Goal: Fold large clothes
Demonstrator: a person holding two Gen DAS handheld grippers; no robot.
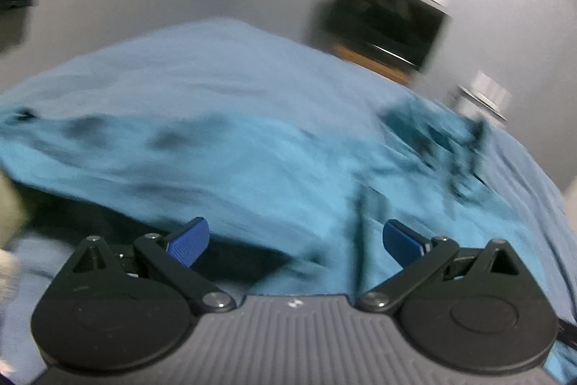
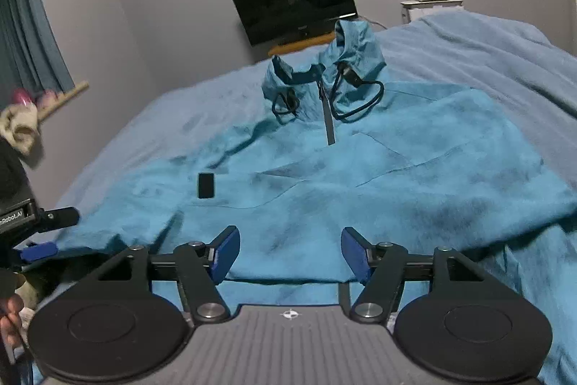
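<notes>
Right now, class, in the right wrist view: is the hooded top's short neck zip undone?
No. The hooded top lies flat on the bed with its zip closed.

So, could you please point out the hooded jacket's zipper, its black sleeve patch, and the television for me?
zipper [image 2: 329,123]: right wrist view, middle of the grey strip below the collar.
black sleeve patch [image 2: 206,185]: right wrist view, centre of the patch.
television [image 2: 294,0]: right wrist view, middle of the dark screen.
</notes>
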